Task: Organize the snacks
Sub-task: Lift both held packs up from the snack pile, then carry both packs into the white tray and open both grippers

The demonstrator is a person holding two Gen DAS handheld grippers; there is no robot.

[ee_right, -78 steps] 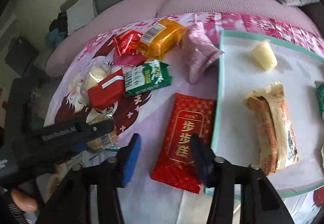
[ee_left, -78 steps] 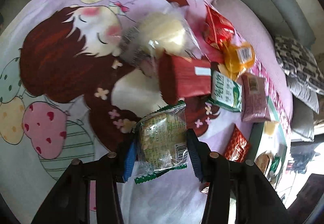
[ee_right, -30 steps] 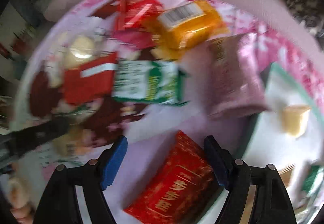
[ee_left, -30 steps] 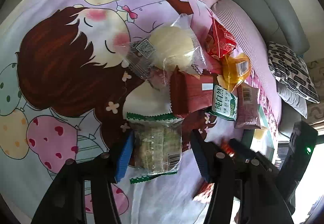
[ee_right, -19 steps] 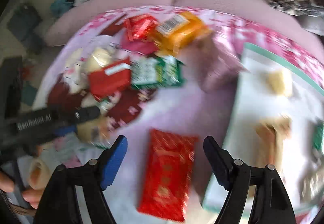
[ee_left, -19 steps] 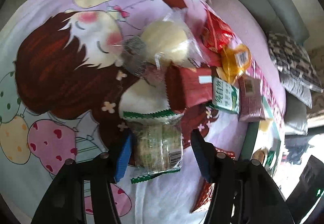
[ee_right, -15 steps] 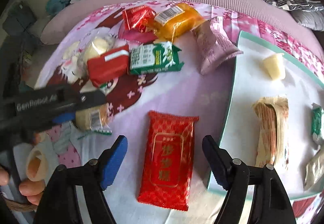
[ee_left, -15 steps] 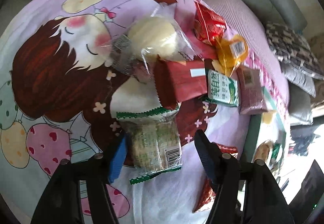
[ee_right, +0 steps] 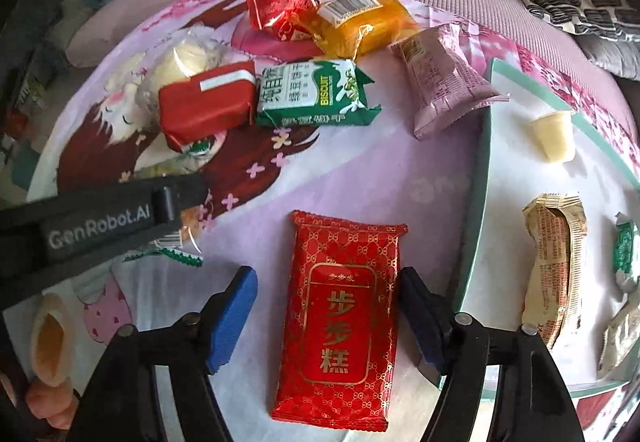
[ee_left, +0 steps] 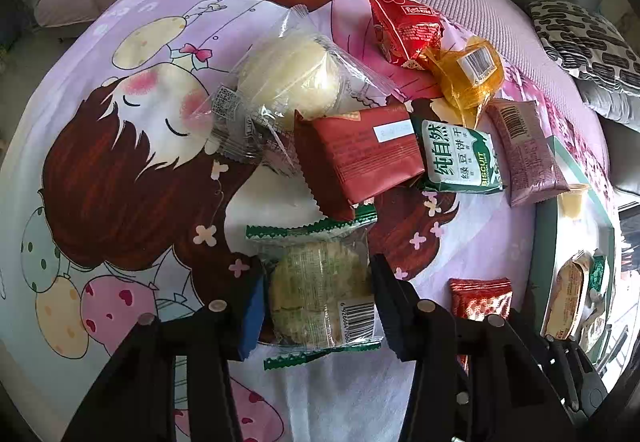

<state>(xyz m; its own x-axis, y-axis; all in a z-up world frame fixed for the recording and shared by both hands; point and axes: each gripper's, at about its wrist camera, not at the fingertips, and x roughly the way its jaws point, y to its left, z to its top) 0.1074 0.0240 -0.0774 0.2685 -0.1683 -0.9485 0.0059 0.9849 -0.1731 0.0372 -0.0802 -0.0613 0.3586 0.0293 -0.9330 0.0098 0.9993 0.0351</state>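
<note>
A: The green-edged biscuit pack (ee_left: 320, 294) on the cartoon cloth (ee_left: 120, 170) is pinched by the left gripper (ee_left: 316, 306), its jaws just closed in.

B: The red cake packet (ee_right: 340, 322) lies beside the tray (ee_right: 476, 226), bracketed by the right gripper (ee_right: 326, 314); its jaws have been narrowing, one pad short of it.

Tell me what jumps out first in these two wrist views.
The red gold-lettered packet lies flat between the right tool's jaws, which have just been closing. The left tool has closed onto the clear green-edged biscuit pack. Behind them a heap of wrappers crowds the cartoon cloth, beside the white tray.
</note>
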